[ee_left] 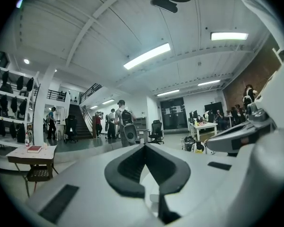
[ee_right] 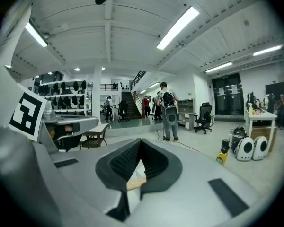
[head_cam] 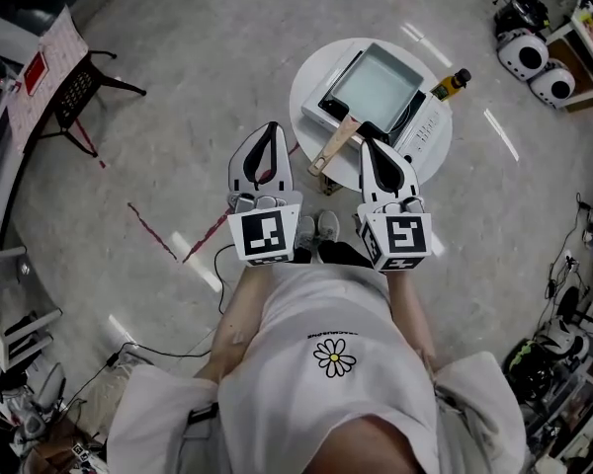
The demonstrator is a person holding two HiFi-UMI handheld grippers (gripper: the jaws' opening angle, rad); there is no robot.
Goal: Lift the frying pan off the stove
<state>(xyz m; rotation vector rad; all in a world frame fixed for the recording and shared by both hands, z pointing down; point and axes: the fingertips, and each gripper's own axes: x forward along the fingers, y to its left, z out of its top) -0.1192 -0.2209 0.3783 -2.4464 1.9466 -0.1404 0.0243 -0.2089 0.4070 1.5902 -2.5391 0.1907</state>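
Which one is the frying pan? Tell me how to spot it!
Look for the round white table on the grey floor. A stove sits on it, and the pan rests on top. It's the rectangular one with a wooden handle, unlike the little yellow bottle beside it.

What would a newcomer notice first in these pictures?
The eye goes first to the round white table at the top of the head view, where a rectangular frying pan with a wooden handle sits on a portable stove. Just below it, the left tongs and the right tongs are held side by side, both shut and empty, pointing toward the table.
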